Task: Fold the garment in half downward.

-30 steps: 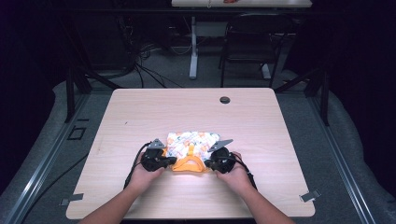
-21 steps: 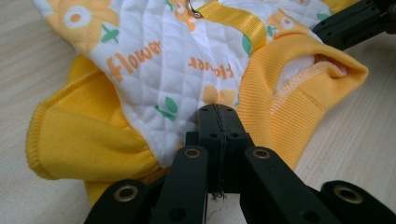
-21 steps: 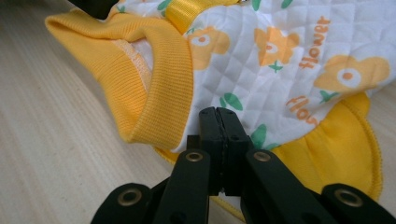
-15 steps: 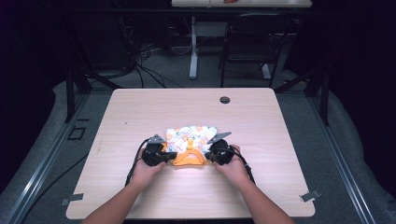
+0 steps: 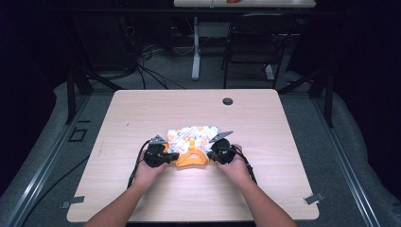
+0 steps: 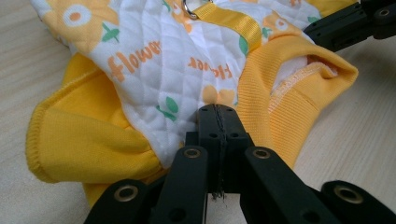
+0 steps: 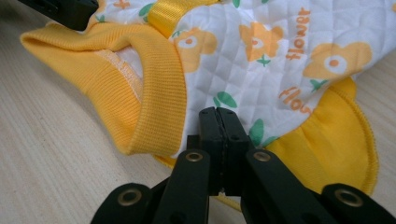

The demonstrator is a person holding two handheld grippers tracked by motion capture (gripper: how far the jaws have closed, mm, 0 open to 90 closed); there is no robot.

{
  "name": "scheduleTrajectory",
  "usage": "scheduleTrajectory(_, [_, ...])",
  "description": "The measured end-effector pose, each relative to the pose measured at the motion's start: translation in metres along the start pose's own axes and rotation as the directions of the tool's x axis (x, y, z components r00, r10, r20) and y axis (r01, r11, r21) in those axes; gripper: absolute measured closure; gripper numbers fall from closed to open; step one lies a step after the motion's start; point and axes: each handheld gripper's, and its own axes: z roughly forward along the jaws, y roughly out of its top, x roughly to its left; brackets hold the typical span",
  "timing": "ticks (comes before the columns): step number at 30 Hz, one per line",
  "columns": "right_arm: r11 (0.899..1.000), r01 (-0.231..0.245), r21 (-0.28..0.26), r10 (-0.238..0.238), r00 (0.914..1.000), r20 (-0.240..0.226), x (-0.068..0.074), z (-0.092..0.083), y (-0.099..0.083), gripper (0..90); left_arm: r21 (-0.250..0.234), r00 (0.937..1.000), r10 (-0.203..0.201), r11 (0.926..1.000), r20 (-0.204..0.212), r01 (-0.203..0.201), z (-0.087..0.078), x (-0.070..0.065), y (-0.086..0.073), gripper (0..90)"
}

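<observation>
Dark surroundings ring a pale wooden table (image 5: 142,118), with tangled cables on the grey floor beyond its far left corner, a white table leg (image 5: 196,52) behind the middle and a black chair (image 5: 250,47) further right. A small round black grommet (image 5: 228,101) sits near the table's far edge, well apart from everything else.

Near the front middle of the table lies a small quilted garment (image 5: 194,137), white with orange flowers and the word "flower", trimmed in yellow ribbed cuffs and carrying a yellow strap with a metal ring. The person's left forearm comes in from the bottom, the hand wrapped round the left gripper (image 6: 217,116), whose jaws are pressed together on the quilted fabric beside a yellow sleeve. To the right, the right gripper (image 7: 218,119) mirrors it, jaws likewise clamped on the garment's white edge next to the ribbed collar. Both hands rest low at the garment's near side, angled inward toward each other.
</observation>
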Motion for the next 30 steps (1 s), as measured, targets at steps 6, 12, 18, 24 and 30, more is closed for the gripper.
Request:
scheduleTrajectory(6, [1.000, 0.004, 0.002, -0.005, 1.0000, 0.003, 0.003, -0.005, 0.001, 90.0, -0.014, 0.9998, -0.018, 0.9997, -0.002, 0.018, -0.005, -0.004, 0.003, 89.6])
scheduleTrajectory(12, [0.998, 0.039, -0.056, -0.040, 0.9991, -0.013, 0.012, -0.027, 0.003, 90.0, -0.035, 0.9992, 0.038, 0.9986, -0.011, -0.038, -0.027, -0.009, 0.013, 89.0])
scheduleTrajectory(18, [0.994, 0.062, -0.094, -0.065, 0.9976, -0.026, 0.021, -0.052, -0.001, 89.3, -0.045, 0.9967, 0.076, 0.9960, -0.028, -0.078, -0.049, -0.015, 0.011, 87.5])
scheduleTrajectory(24, [0.990, 0.073, -0.119, -0.077, 0.9967, -0.028, 0.028, -0.074, -0.013, 87.9, -0.046, 0.9962, 0.082, 0.9955, -0.028, -0.083, -0.066, -0.020, -0.002, 86.2])
scheduleTrajectory(30, [0.990, 0.055, -0.127, -0.061, 0.9973, -0.041, 0.031, -0.086, -0.030, 86.6, -0.043, 0.9958, 0.087, 0.9951, -0.026, -0.089, -0.081, -0.022, -0.020, 85.5])
